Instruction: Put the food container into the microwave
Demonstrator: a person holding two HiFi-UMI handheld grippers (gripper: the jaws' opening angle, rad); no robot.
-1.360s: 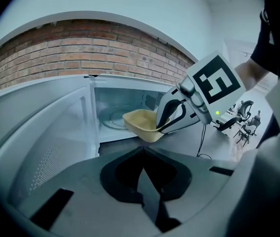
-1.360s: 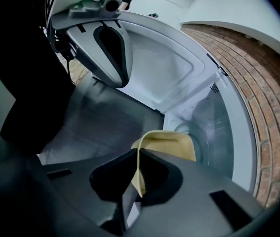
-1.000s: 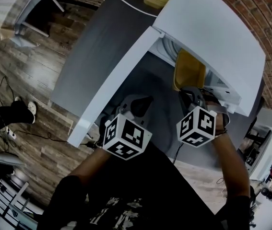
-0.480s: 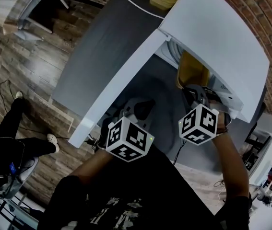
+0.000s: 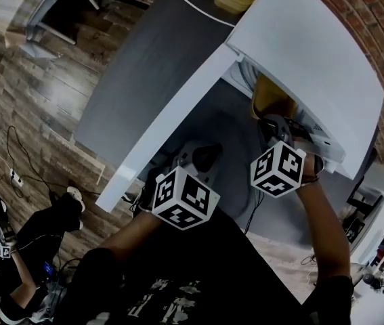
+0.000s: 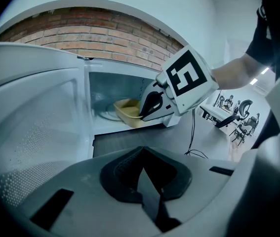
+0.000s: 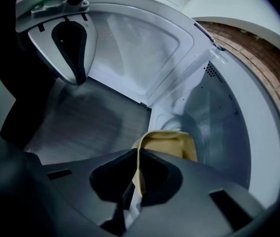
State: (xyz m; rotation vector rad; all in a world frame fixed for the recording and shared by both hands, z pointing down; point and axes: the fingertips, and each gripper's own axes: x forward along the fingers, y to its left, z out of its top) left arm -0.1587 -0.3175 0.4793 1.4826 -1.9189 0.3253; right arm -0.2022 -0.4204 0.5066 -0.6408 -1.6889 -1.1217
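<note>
Right gripper view: right hand-held gripper [image 7: 136, 179] pinches the rim of the yellow food container [image 7: 172, 143] at the open microwave [image 7: 228, 107]; left hand-held gripper [image 6: 143, 174] has its jaws together, empty.

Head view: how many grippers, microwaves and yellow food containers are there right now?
grippers: 2 (left gripper, right gripper)
microwave: 1, door open
food container: 1, yellow, gripped by the right gripper at the microwave's opening
Total: 4
</note>
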